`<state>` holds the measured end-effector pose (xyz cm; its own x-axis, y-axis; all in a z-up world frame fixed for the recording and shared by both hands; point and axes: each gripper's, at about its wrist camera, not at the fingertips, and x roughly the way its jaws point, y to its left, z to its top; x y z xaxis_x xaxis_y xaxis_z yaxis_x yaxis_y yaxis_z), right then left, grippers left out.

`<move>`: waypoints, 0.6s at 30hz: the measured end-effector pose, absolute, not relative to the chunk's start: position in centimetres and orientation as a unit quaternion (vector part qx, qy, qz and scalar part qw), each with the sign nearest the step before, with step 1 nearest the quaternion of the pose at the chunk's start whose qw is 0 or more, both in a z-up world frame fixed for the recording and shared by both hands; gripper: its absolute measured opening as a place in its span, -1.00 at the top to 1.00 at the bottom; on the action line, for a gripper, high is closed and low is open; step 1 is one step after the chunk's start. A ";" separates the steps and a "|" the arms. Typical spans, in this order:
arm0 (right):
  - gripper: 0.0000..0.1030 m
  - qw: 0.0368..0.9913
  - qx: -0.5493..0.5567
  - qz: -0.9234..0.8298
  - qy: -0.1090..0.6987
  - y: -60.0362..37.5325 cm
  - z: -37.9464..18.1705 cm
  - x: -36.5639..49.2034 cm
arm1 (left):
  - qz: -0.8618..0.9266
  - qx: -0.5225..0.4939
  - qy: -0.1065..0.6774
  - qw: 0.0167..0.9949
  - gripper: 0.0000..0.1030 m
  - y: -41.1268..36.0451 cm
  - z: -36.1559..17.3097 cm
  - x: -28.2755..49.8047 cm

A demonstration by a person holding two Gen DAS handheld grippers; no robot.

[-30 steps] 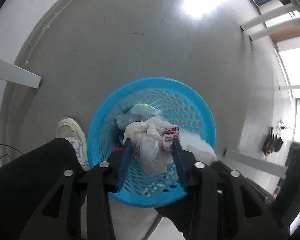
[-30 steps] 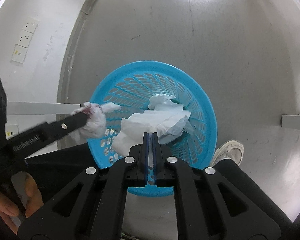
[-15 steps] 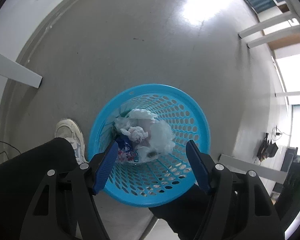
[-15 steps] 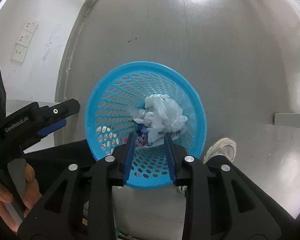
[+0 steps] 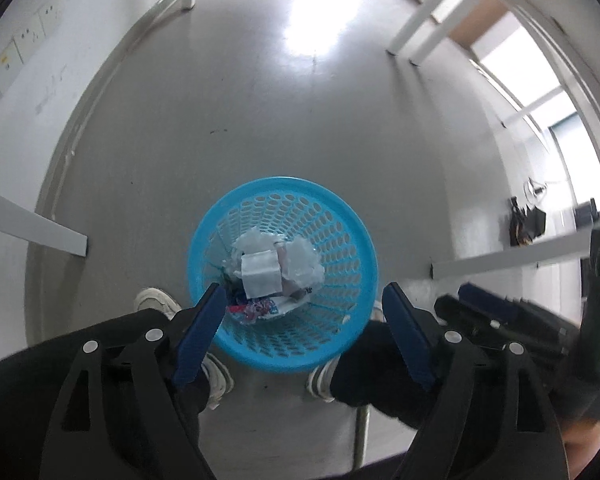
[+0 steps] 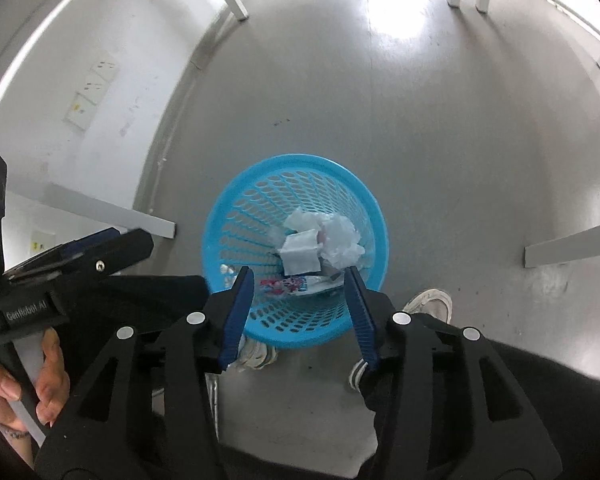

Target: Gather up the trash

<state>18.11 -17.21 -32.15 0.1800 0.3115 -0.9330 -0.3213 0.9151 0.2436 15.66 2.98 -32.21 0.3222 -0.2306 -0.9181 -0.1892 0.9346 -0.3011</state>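
Here, both the left tongs [image 5: 302,308] and right tongs [image 6: 298,288] hang empty, jaws opening, above the blue basket [image 5: 356,240] on the floor, crumpled trash [image 5: 276,266] inside; withdraw straight up, clear of the rim.

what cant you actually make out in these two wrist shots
- Bottom of the blue basket: both views, buried under crumpled tissues.
- Print on the colourful wrapper: too small to read.
- Right gripper in the left wrist view: motion-blurred, cut by the edge.
- The person's shoes: partly hidden by basket and grippers.
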 end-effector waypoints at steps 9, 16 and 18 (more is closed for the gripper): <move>-0.07 0.790 -0.004 0.217 0.573 -18.4 -28.3 14.0 | -0.014 -0.154 0.565 0.811 -0.62 2.3 -29.0 11.7; -0.34 0.798 -0.016 0.223 0.559 -19.1 -26.2 11.0 | -0.031 -0.138 0.554 0.820 -0.87 1.7 -26.9 8.2; -0.57 0.800 -0.027 0.225 0.555 -19.2 -25.7 10.5 | -0.029 -0.137 0.552 0.822 -0.89 1.9 -26.8 7.3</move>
